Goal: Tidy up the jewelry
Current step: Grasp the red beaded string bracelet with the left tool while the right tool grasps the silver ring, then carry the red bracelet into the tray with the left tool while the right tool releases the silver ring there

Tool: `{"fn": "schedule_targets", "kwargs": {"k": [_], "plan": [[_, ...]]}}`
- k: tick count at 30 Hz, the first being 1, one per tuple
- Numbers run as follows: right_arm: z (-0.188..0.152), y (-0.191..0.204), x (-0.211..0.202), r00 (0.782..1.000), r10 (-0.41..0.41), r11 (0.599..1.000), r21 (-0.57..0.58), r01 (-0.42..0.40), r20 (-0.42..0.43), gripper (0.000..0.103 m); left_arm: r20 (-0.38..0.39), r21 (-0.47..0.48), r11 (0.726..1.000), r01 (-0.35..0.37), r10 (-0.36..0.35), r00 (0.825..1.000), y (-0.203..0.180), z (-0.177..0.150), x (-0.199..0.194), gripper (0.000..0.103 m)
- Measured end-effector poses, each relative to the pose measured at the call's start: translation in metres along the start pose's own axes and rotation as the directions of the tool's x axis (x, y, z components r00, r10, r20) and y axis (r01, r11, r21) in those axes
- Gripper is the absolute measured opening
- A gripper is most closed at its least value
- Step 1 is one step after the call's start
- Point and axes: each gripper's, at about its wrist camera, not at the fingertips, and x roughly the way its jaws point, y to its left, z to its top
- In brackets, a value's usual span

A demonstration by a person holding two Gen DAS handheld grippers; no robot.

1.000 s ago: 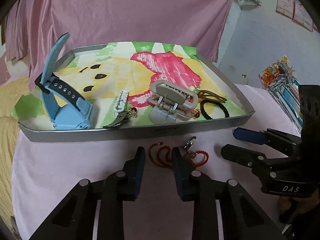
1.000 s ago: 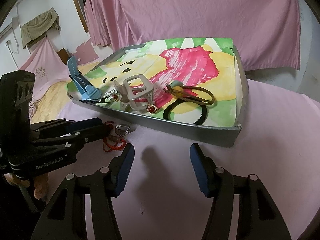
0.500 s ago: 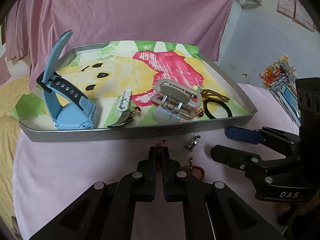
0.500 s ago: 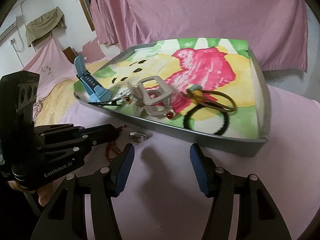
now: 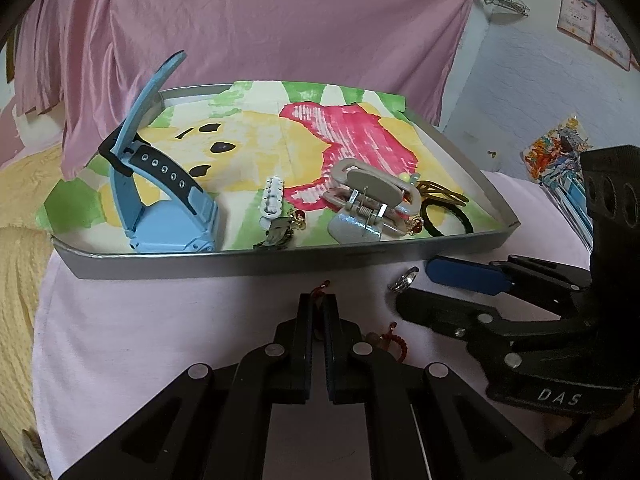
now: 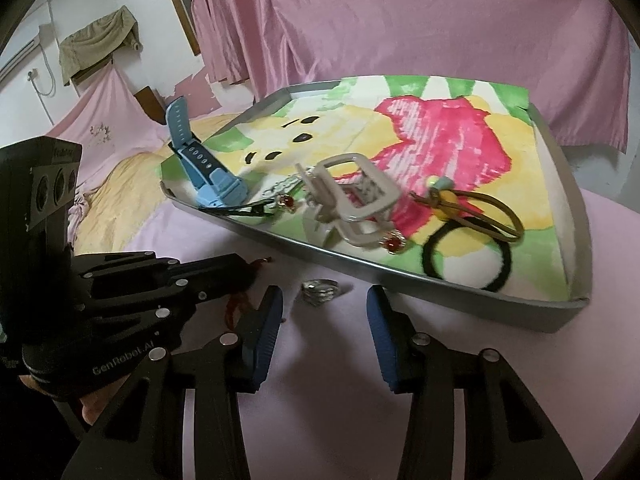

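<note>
Jewelry sits partly in a grey metal tray point(image 5: 280, 268) lined with a yellow, pink and green cartoon cloth. My right gripper point(image 6: 324, 312) body reads "DAS"; my left gripper point(image 5: 319, 312) reads "GenRobot.AI". Pink cloth point(image 6: 320, 380) covers the surface, and pink curtains hang behind. In the tray lie a blue watch point(image 5: 160, 216), a beige hair claw point(image 5: 368, 204) and a black hair tie point(image 6: 472, 258). Before the tray's near edge, my left fingers are closed on a red beaded bracelet point(image 5: 394, 342). My right fingers are closing around a silver ring point(image 6: 318, 290), not yet touching it.
</note>
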Motion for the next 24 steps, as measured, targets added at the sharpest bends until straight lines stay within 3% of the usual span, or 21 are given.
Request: {"fn": "schedule_targets", "kwargs": {"k": [6,10,15,24], "plan": [[0.002,0.005,0.003,1.0,-0.027,1.0,0.004,0.027,-0.001,0.033,-0.001,-0.002,1.0,0.006,-0.006,1.0,0.001,-0.001,-0.001,0.005],[0.002,0.003,0.003,0.999,-0.04,0.999,0.017,0.04,-0.002,0.019,-0.001,0.001,1.0,0.006,-0.006,1.0,0.001,-0.001,-0.002,0.005],[0.0,0.002,0.003,1.0,-0.021,1.0,0.024,0.02,0.004,0.019,0.007,-0.007,1.0,0.015,-0.015,1.0,0.002,-0.002,-0.003,0.005],[-0.007,0.001,-0.012,0.999,0.012,0.999,0.041,-0.014,0.048,0.019,0.109,0.006,0.997,0.074,-0.074,0.991,0.001,-0.003,-0.028,0.005]]}}
